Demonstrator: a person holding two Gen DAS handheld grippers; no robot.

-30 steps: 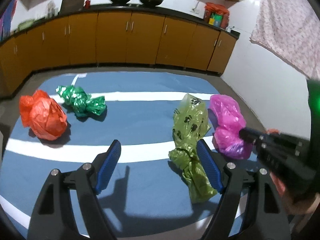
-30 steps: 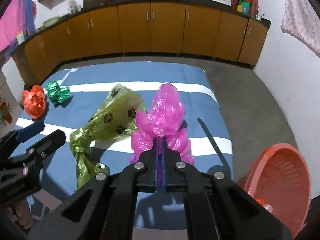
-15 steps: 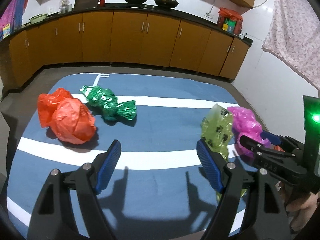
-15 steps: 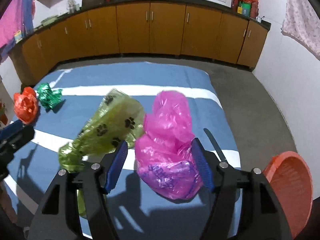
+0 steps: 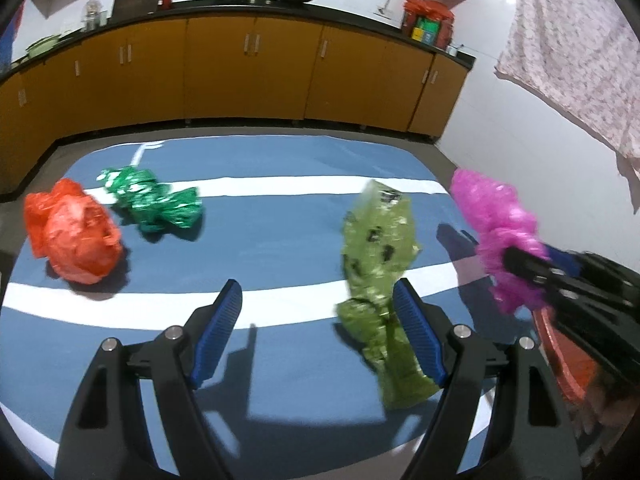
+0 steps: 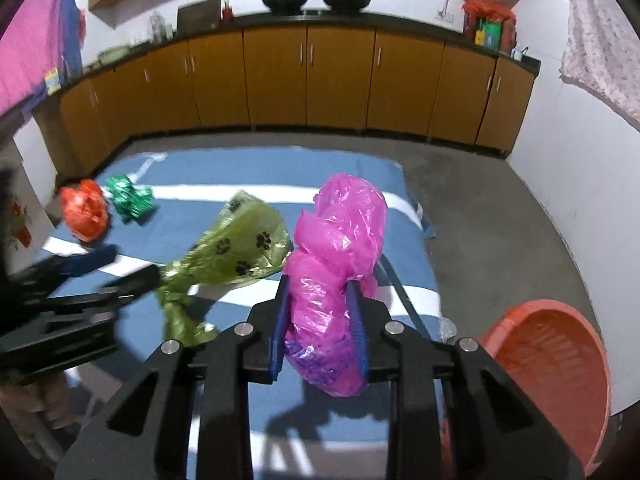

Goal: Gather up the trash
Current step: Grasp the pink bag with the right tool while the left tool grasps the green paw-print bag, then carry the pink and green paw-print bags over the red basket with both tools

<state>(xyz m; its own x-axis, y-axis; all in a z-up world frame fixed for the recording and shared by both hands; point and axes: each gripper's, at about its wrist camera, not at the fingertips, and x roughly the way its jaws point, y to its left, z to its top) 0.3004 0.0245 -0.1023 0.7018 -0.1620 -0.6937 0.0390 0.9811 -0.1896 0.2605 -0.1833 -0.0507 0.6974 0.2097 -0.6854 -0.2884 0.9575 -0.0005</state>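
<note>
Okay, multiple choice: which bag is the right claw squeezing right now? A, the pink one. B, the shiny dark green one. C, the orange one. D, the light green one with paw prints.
A: in the right wrist view the right claw has both blue pads pressed against the pink bag, while the other three bags lie apart on the blue mat.

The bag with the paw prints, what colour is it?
The bag is olive green with black paw prints; the right wrist view shows it best.
</note>
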